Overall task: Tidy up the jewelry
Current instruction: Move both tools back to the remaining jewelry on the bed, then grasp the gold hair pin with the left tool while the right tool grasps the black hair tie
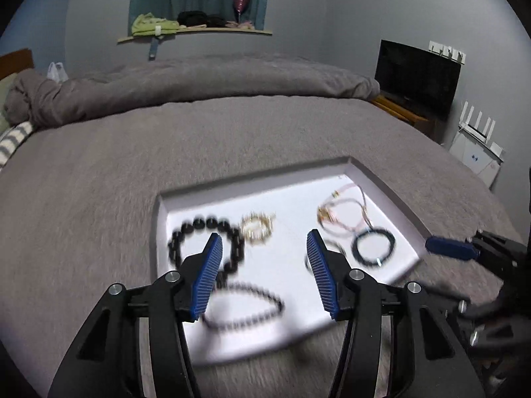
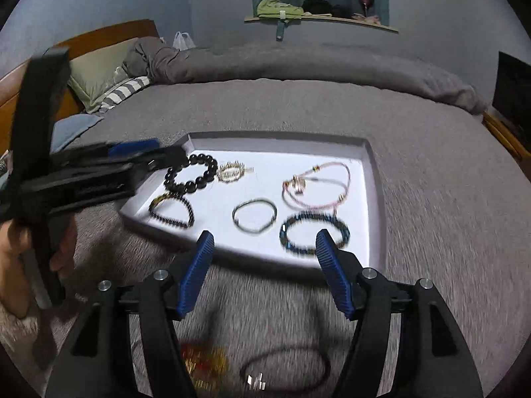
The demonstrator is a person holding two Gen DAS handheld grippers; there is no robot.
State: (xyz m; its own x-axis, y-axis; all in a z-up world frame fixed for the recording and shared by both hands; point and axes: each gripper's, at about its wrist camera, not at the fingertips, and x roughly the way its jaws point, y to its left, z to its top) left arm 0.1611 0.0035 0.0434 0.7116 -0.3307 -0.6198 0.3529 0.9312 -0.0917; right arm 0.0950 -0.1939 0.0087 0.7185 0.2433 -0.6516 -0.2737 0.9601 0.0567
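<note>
A shallow white tray (image 1: 252, 179) lies on the grey bed cover and holds several bracelets. Among them are a large black bead bracelet (image 1: 199, 224), a gold one (image 1: 257, 229), a pink cord one (image 1: 345, 212) and a dark blue one (image 1: 373, 247). My left gripper (image 1: 264, 237) hovers open over the tray's near half, nothing between its fingers. My right gripper (image 2: 265, 233) is open and empty above the tray's (image 2: 282, 137) near edge, by the blue bead bracelet (image 2: 315, 235). A dark cord bracelet (image 2: 285, 364) and a blurred gold-and-red piece (image 2: 205, 361) lie on the cover below it.
A rumpled grey duvet (image 1: 199, 83) runs along the bed's far side, with pillows (image 2: 99, 73) at the wooden headboard. A dark screen (image 1: 418, 79) stands at the right. A hand (image 2: 13, 255) holds the left gripper's handle.
</note>
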